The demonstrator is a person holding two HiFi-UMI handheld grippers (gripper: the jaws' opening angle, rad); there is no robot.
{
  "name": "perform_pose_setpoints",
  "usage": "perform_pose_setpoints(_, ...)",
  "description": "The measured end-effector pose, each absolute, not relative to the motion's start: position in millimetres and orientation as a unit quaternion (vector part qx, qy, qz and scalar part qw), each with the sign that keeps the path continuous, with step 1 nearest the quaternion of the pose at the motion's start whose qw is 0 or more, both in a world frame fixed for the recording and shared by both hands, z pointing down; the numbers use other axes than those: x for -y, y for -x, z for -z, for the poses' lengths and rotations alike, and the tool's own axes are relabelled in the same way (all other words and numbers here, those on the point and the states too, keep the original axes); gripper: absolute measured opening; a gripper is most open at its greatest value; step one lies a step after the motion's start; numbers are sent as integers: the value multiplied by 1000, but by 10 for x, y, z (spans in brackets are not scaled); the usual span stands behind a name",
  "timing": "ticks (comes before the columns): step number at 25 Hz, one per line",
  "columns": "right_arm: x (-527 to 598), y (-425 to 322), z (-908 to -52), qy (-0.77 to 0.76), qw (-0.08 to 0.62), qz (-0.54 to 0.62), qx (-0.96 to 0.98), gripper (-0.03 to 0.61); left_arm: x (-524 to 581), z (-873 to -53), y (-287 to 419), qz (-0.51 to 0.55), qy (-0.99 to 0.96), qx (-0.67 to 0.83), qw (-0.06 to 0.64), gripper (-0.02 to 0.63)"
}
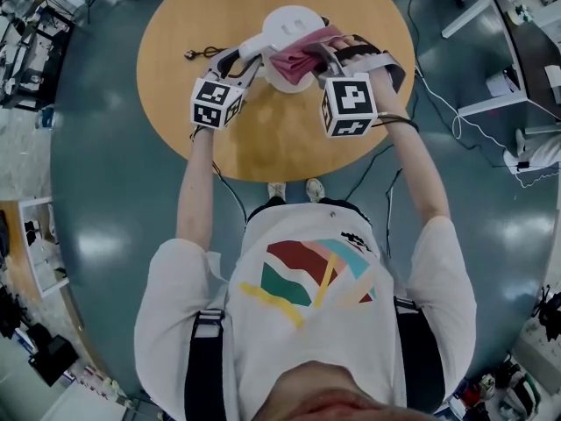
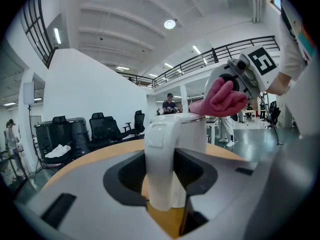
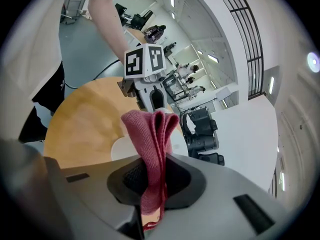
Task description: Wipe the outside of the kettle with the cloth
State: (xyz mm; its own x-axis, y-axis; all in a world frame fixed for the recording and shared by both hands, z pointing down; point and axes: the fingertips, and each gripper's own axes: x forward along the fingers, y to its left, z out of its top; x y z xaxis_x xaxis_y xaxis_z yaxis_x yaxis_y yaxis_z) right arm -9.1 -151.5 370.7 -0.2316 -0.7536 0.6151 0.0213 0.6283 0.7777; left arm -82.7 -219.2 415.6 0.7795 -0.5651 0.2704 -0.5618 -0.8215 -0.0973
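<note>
A white kettle [image 1: 294,26] stands at the far side of the round wooden table [image 1: 263,139]. My left gripper [image 1: 246,60] is shut on the kettle's handle [image 2: 161,164], which stands upright between its jaws. The right gripper [image 1: 321,60] is shut on a folded pink cloth [image 3: 151,144]. It holds the cloth [image 1: 301,60] against the kettle's near right side, up by the lid. In the left gripper view the cloth [image 2: 218,99] lies at the kettle's top rim [image 2: 192,118], with the right gripper [image 2: 235,84] behind it. The kettle's base is hidden.
A dark cable [image 1: 200,54] lies on the table left of the kettle. The table's near edge [image 1: 272,179] is close to the person's shoes [image 1: 295,189]. Cords [image 1: 438,95] run over the grey floor at right. Office chairs [image 2: 107,126] stand beyond the table.
</note>
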Motion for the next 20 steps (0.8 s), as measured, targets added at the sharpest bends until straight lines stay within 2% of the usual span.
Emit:
perform_pose_setpoints(7, 1522, 178, -3476, -298, 529, 355, 712, 48, 2163, -4151, 825, 146, 943, -300, 4, 204)
perform_pose_setpoints(11, 1786, 507, -3286, -310, 516, 373, 706, 47, 2145, -4166, 829, 146, 942, -301, 3, 204)
perform_pose_setpoints(20, 2182, 927, -3543, -264, 559, 374, 691, 48, 2173, -4160, 838, 141, 944, -300, 3, 204)
